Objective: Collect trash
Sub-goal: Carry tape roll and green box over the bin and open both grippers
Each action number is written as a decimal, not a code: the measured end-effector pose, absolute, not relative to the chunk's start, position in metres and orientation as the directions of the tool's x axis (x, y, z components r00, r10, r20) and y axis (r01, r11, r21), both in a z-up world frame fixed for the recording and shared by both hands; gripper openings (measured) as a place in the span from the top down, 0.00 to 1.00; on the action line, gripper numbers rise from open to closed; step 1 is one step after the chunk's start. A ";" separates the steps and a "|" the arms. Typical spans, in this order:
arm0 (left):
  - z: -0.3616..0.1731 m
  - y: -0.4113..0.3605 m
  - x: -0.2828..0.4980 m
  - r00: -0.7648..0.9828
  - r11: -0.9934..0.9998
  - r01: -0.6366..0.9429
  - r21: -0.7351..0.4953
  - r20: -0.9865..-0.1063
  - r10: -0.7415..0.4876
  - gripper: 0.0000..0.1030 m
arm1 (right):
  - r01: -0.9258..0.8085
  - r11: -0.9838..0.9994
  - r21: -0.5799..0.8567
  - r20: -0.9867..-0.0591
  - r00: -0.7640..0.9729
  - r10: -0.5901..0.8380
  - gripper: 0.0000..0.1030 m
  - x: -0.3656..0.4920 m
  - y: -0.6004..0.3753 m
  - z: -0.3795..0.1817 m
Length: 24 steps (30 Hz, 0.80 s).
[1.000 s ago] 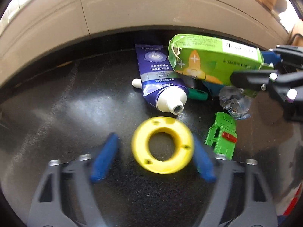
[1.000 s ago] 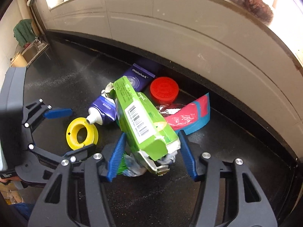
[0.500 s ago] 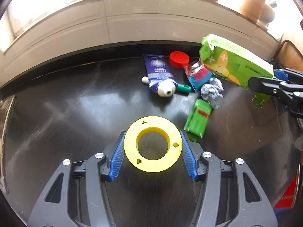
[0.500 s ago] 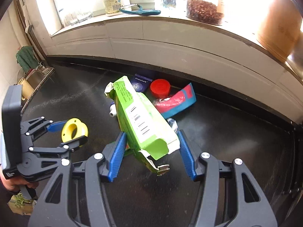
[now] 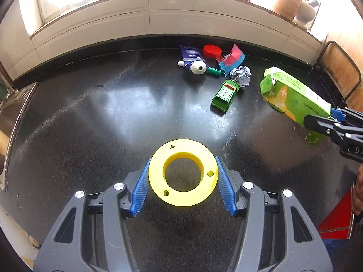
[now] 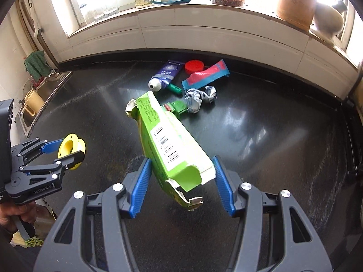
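So: black counter (image 5: 95, 117) under a sill, both tongs loaded and lifted clear of it.

Right gripper (image 6: 181, 185) is clamped on the green carton (image 6: 168, 140), pads on its sides near the torn bottom end, open top pointing to 11 o'clock. My guess is it was taken low so the long body hangs out front for dropping.

Left gripper (image 5: 182, 183) is clamped on the yellow ring (image 5: 183, 172), pads at 3 and 9 on its rim, hole facing the camera. The flat grip likely stops it rolling out.

Still lying on the counter, clustered at 1 o'clock in the left view: blue tube (image 5: 192, 60), red-blue wrapper (image 5: 231, 59), green toy car (image 5: 225, 94), crumpled foil (image 5: 241, 76), red cap (image 5: 212, 51). The toy car touches the foil. No bin visible, drop spot unknown.
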State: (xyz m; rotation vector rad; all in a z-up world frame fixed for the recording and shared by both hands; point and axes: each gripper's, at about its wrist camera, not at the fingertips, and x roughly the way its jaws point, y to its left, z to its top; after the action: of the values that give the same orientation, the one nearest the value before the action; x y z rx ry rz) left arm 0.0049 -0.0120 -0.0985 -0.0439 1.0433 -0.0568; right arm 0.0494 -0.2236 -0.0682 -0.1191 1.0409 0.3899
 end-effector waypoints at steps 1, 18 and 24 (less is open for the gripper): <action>-0.097 -0.010 0.002 0.508 0.998 0.025 -0.060 -0.859 -0.064 0.47 | -0.371 0.924 0.087 -0.858 0.443 0.259 0.47 0.046 -0.222 -0.068; -0.065 0.091 -0.098 0.572 0.961 -0.276 -0.012 -0.806 0.154 0.47 | -0.702 0.700 0.128 -0.832 0.309 0.462 0.47 0.007 -0.050 -0.045; -0.075 0.153 -0.173 0.495 0.872 -0.489 -0.004 -0.824 0.274 0.47 | -0.856 0.484 0.183 -0.848 0.112 0.518 0.47 -0.049 0.060 -0.064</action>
State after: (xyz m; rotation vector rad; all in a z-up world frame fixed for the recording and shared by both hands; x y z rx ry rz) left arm -0.1730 0.1526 -0.0746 -0.2512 0.9463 0.4684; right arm -0.0490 0.0601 -0.0637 -0.3979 1.0322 1.0479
